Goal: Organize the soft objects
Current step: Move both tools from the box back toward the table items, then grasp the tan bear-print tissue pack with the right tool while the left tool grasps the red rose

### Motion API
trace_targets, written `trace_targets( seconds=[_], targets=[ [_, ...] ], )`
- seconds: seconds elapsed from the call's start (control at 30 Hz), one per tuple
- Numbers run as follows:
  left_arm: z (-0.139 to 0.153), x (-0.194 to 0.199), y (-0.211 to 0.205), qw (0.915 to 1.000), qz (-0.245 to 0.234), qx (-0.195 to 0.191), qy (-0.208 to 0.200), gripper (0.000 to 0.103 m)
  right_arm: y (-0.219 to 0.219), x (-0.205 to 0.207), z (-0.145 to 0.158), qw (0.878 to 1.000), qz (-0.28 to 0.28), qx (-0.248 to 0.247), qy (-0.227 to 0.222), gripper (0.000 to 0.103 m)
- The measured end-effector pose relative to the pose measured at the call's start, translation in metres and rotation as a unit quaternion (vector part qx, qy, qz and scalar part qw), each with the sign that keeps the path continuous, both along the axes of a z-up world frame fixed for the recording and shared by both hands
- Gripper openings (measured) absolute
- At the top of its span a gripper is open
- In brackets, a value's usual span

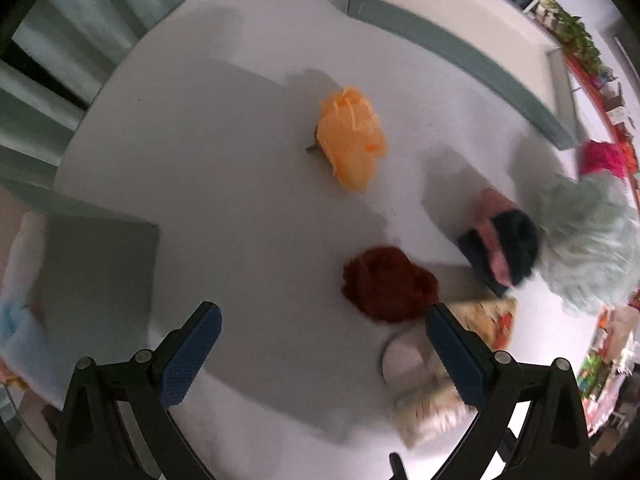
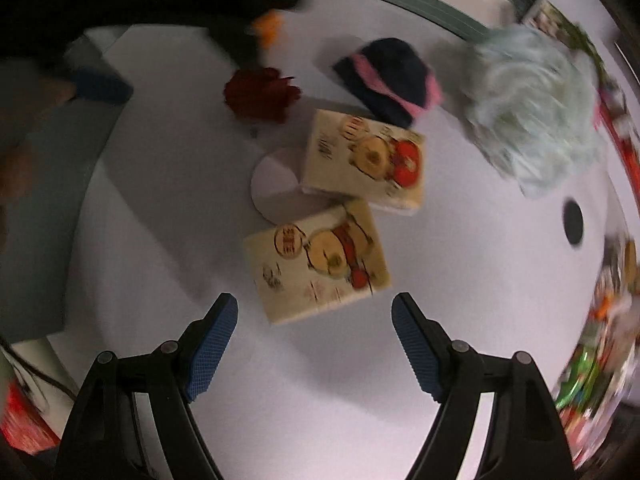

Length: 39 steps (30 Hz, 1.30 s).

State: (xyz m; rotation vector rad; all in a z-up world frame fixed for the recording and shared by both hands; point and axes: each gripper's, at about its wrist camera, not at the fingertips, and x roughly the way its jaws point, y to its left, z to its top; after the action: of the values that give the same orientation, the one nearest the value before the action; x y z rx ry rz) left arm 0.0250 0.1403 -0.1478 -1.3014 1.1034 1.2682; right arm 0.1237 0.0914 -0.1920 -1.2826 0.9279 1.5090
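Both grippers hover empty, fingers spread — left gripper (image 1: 322,354) should drop squarely over the dark-red pom-pom (image 1: 388,288), lower centre, squeezing gently.

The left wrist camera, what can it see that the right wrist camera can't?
Only the left wrist view shows the whole orange flower and a pink fluffy thing. Only the right wrist view shows both printed packs in full and a black hole in the table. Both show the red pom-pom, the navy-and-pink hat and the pale green fluffy bundle.
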Motion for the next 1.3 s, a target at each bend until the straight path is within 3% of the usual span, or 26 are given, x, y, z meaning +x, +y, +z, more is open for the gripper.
trace_targets(
  seconds=[0.17,0.3,0.4,0.5,0.73,0.87,1.0,1.07,1.13,1.3],
  targets=[
    [-0.021,0.003,0.007,0.9998,0.019,-0.005,0.004,0.103,0.009,-0.009,-0.013,0.999,0.034,0.020,-0.016,0.087],
    [-0.022,0.013,0.010,0.9999,0.008,0.005,0.013,0.103,0.016,-0.012,-0.011,0.998,0.047,0.025,-0.014,0.088],
    [-0.021,0.022,0.013,0.9998,-0.004,0.009,0.020,0.103,0.021,-0.011,-0.005,0.998,0.036,0.038,-0.019,0.090],
    [-0.029,0.027,0.016,0.9994,-0.018,0.006,0.030,0.103,0.033,-0.004,-0.016,1.000,0.019,0.012,-0.019,0.090],
    [-0.034,0.023,0.023,0.9996,-0.010,0.001,0.027,0.103,0.049,0.005,-0.023,0.999,-0.034,-0.011,0.025,0.083],
    [-0.036,0.020,0.031,0.9988,-0.024,-0.038,0.019,0.101,0.047,0.024,-0.015,0.998,-0.048,-0.018,0.039,0.082],
    [-0.019,0.021,0.027,0.9993,-0.037,-0.009,0.006,0.071,0.044,0.053,0.002,0.995,-0.076,-0.015,0.069,0.082],
    [-0.015,0.025,0.026,0.9987,-0.050,-0.009,0.003,0.046,0.038,0.062,0.010,0.993,-0.088,-0.015,0.079,0.082],
    [-0.012,0.033,0.024,0.9979,-0.063,-0.013,-0.010,0.031,0.041,0.072,0.016,0.991,-0.098,-0.013,0.088,0.082],
    [0.006,0.040,0.010,0.9956,-0.093,-0.002,-0.004,0.030,0.033,0.111,0.027,0.983,-0.141,-0.019,0.117,0.082]
  ],
)
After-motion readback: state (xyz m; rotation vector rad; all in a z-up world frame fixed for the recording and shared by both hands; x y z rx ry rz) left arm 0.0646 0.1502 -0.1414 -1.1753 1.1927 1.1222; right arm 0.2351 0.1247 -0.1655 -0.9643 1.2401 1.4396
